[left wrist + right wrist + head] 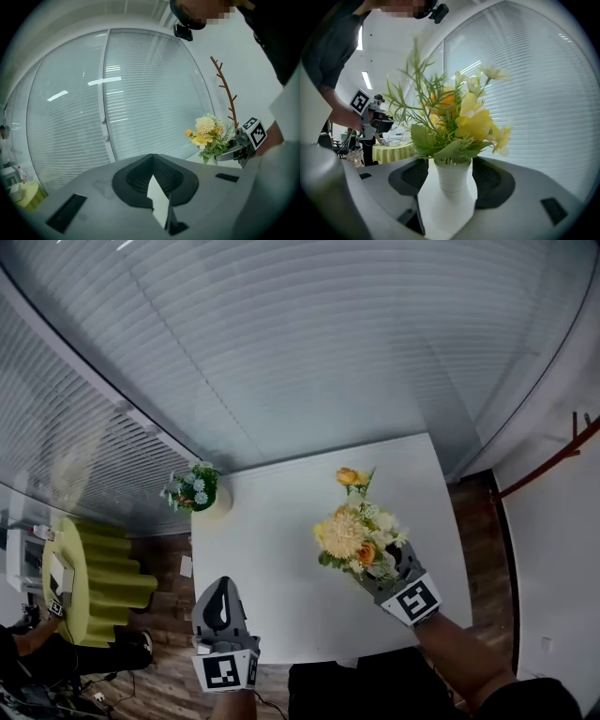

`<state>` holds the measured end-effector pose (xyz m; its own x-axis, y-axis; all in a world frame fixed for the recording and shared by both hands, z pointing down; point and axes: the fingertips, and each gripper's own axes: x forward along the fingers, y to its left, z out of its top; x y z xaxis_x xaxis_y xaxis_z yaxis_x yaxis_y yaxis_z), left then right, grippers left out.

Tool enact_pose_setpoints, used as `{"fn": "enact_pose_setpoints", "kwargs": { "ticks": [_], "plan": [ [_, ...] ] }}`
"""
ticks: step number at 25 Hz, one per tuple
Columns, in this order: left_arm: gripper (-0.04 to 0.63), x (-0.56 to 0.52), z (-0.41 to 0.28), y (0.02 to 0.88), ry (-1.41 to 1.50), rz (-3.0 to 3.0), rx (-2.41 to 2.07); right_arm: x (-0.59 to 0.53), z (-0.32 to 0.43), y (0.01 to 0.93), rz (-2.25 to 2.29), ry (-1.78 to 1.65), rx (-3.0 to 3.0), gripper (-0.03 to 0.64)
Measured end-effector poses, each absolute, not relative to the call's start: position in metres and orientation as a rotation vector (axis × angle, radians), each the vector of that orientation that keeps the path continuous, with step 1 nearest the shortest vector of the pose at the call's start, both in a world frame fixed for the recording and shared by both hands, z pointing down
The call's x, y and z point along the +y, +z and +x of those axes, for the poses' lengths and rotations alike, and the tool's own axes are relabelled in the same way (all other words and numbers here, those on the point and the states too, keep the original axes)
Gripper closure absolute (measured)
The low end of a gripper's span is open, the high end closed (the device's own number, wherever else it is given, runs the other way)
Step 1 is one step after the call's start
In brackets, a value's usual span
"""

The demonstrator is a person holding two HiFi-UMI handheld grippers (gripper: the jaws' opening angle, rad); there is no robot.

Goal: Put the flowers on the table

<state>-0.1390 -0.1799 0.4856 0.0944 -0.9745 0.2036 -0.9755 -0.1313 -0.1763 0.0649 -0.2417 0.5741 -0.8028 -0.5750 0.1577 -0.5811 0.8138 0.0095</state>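
Observation:
A bunch of yellow and cream flowers (pixel 352 535) stands in a white ribbed vase (pixel 451 180) over the right half of the white table (pixel 272 549). My right gripper (pixel 373 563) is around the vase. In the right gripper view the vase sits between the two dark pads (pixel 491 180) with a gap on each side, so the jaws are open. The vase's foot blends into the white tabletop. My left gripper (pixel 218 592) hovers at the table's front left edge, shut and holding nothing. The left gripper view shows the flowers (pixel 208 133) at the right.
A small pot of blue and white flowers (pixel 194 488) stands at the table's back left corner. Window blinds (pixel 281 343) run behind the table. A yellow-green round table (pixel 80 582) is on the floor to the left, and a brown coat rack (pixel 562 456) stands at the right.

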Motion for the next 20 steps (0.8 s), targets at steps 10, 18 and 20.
{"fn": "enact_pose_setpoints", "kwargs": {
  "ticks": [10,18,20],
  "plan": [
    [0.600,-0.170,-0.138,0.458,0.360,2.370,-2.097,-0.211,0.101,0.563,0.934,0.145,-2.760,0.314],
    [0.600,-0.156,-0.150,0.444,0.336,2.385,-2.123,-0.198,0.112,0.570,0.918,0.174,-2.688,0.313],
    [0.600,-0.154,-0.153,0.445,0.344,2.389,-2.125,-0.196,0.114,0.575,0.923,0.184,-2.678,0.313]
  ]
}}
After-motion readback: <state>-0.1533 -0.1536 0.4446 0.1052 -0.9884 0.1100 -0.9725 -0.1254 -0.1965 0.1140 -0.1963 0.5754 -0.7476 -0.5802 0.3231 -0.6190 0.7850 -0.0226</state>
